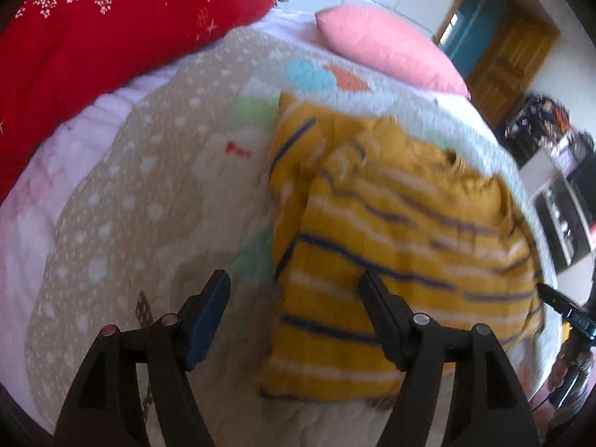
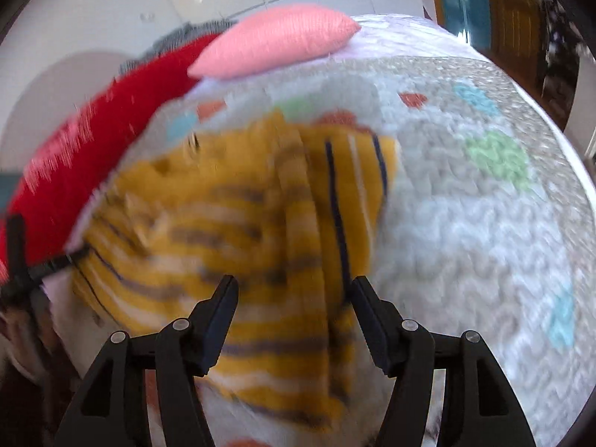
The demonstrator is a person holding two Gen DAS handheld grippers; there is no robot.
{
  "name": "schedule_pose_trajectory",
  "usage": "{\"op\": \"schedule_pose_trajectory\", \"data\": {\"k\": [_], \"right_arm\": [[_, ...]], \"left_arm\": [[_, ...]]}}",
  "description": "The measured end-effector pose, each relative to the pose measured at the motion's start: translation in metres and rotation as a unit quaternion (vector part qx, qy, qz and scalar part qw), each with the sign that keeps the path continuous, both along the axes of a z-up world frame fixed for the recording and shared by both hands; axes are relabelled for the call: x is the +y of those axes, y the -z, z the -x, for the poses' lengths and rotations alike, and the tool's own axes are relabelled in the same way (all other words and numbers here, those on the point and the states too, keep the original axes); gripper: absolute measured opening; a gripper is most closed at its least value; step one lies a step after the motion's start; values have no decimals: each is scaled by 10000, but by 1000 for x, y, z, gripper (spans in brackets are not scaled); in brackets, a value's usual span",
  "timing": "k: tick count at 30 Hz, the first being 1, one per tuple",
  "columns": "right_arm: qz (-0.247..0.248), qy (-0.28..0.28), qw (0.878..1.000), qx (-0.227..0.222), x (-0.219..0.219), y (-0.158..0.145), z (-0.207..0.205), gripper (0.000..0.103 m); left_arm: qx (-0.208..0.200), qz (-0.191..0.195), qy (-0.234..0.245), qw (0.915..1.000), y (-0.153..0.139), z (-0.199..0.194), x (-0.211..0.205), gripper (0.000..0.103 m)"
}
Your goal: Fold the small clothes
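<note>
Both the left tool (image 1: 294,285) and right tool (image 2: 292,290) gape empty above the seemingly folded, blurred mustard-yellow striped knit garment (image 1: 391,253) on the quilted bed (image 2: 465,242).

bright daylight, heavy motion blur, fisheye bending and dark corners

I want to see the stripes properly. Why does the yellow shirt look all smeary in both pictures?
Left wrist view: the yellow striped shirt is smeared by motion blur, and the fisheye lens bends the bed; the left gripper looks sharp. Right wrist view: heavier blur on the shirt, while the right gripper stays crisp.
</note>
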State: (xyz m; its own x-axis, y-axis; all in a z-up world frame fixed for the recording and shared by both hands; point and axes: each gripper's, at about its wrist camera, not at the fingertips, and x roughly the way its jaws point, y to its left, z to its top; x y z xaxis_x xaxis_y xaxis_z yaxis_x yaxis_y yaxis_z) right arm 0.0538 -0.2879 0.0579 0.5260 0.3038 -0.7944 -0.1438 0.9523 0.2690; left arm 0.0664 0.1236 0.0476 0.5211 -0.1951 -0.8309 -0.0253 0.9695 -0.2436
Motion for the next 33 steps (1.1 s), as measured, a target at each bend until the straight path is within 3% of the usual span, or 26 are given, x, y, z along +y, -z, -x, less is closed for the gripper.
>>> {"op": "schedule_pose_trajectory", "data": {"k": [2,3,5,8,11,13,15,19,22,27,30,33], "right_arm": [[-118,-147,9997,135,-4,9,11,21],[-268,-56,9995,168,-12,12,14,18],[-397,157,9990,164,-27,11,15,9],[-127,666,9976,170,-53,11,12,7],[268,1077,9935,263,-73,13,15,11],[55,1193,9928,61,-83,3,23,11],[10,1198,9926,-200,-82,-12,27,11],[-119,700,9962,-494,-42,-37,5,11],[-90,279,9983,-505,-5,-41,-25,11],[272,117,9995,-79,41,-6,-87,11],[654,278,9973,208,41,21,-112,11],[249,477,9979,362,26,23,-122,11]], "left_arm": [[116,-147,223,9996,7,2,-4,56],[233,-215,288,9991,9,0,-5,37],[256,-263,192,9991,3,-1,-4,31],[1,-890,-76,9960,-11,-1,-3,26],[-65,-645,-173,9977,-14,3,7,29],[-210,-530,-310,9979,-11,10,13,45],[-324,-455,-446,9974,-5,13,17,55],[-407,148,-883,9952,19,9,31,74],[-678,123,-897,9936,25,13,27,79],[-821,92,-777,9935,30,13,22,87],[-831,104,-730,9938,30,11,23,89],[-872,106,-716,9936,31,14,23,90]]}}
